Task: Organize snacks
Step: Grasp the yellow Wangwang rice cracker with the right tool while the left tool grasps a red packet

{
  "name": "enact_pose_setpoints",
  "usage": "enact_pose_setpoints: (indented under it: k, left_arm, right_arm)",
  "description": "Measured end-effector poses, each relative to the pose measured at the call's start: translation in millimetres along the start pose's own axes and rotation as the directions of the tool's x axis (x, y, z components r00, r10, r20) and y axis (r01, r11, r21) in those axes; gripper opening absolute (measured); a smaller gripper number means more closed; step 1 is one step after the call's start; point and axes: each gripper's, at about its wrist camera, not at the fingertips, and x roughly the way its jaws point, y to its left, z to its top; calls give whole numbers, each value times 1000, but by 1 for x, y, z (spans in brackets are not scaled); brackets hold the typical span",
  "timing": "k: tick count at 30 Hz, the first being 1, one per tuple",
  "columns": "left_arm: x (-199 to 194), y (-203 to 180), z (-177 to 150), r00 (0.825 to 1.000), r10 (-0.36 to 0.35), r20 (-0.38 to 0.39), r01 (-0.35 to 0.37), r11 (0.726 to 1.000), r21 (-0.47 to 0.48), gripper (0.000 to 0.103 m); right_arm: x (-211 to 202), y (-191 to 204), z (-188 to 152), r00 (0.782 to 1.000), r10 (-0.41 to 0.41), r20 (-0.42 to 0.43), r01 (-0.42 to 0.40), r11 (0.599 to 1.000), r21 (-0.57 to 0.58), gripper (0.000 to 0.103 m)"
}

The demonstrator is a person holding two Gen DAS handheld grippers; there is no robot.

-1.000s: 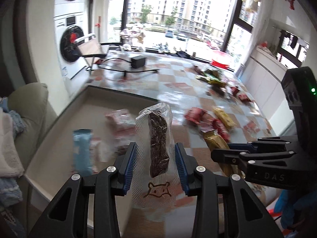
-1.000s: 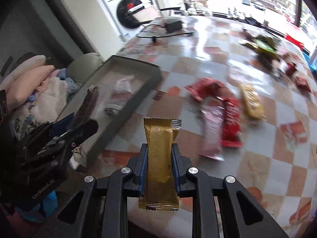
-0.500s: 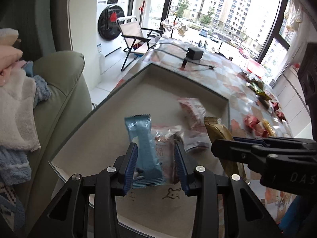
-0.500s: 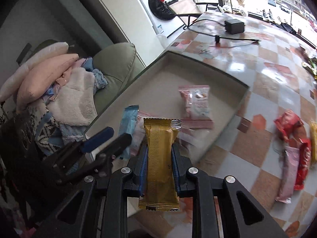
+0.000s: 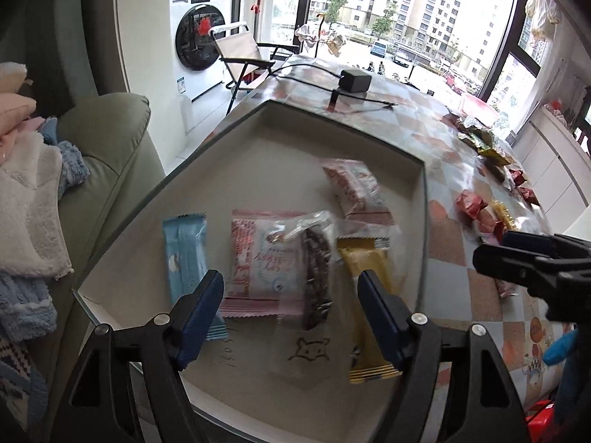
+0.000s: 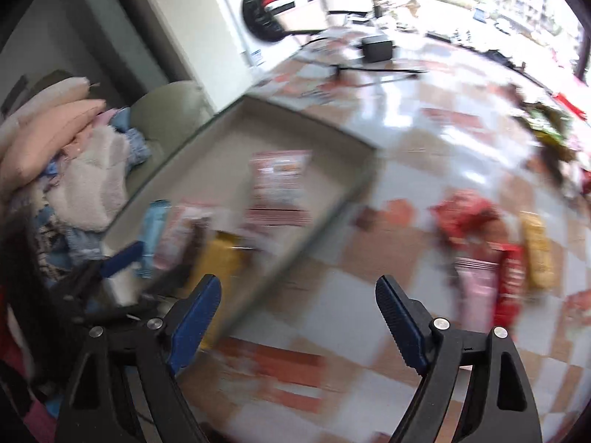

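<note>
1. Snacks lay in two groups: several inside the shallow grey tray (image 5: 424, 199) at the table's left edge, the rest loose on the checkered table (image 5: 447, 251).
2. Your left wrist view gave the tray's contents sharply: a blue packet (image 5: 186, 258) nearest the tray's left wall, a pink-and-white packet (image 5: 255, 258) beside it, a clear bag with a dark brown bar (image 5: 316, 273) lying partly over that pink packet, a gold packet (image 5: 369, 295) just right of the bar, and another pink packet (image 5: 354, 188) further toward the tray's far wall.
3. Your left gripper (image 5: 291, 306) stood with its jaws apart, having just been opening; the dark bar's bag lay below the gap between them, and neither pad pressed on it.
4. Your right wrist view was badly smeared, so the tray's packets showed there only as coloured streaks.
5. That same view showed what the left one barely caught: red packets (image 6: 465, 214), a yellow packet (image 6: 537, 251) and a pink packet (image 6: 476, 288) lying close together on the table's right side.
6. Your right gripper (image 6: 299, 317) was wide open over bare table just outside the tray's right wall, its jaws having just been opening, with nothing between them.
7. The left view alone showed a black adapter (image 5: 355, 80) with its cable at the table's far edge.
</note>
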Motion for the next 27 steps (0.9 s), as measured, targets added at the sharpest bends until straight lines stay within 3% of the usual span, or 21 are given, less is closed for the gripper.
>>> enact_pose_setpoints:
  k: [3, 6, 11, 15, 21, 27]
  left_arm:
    - [-9, -18, 7, 999, -33, 11, 32, 999, 38, 78]
    - [-16, -54, 13, 997, -78, 12, 76, 988, 137, 79]
    - [-3, -127, 28, 991, -128, -29, 131, 946, 295, 80]
    - [35, -185, 48, 987, -132, -89, 157, 910, 385, 80]
    - [98, -226, 75, 977, -101, -188, 167, 911, 378, 80]
    - [134, -229, 80, 968, -67, -243, 153, 922, 357, 80]
  right_arm:
    - [-8, -44, -6, 997, -71, 4, 70, 995, 72, 87]
    - [-16, -96, -11, 993, -117, 0, 115, 976, 185, 87]
    - [-23, -163, -13, 984, -179, -10, 174, 939, 297, 87]
    - [-14, -199, -11, 978, -204, -39, 205, 920, 335, 87]
    - [-1, -218, -2, 976, -214, -48, 218, 921, 323, 87]
    - [13, -236, 4, 974, -217, -65, 226, 917, 329, 87]
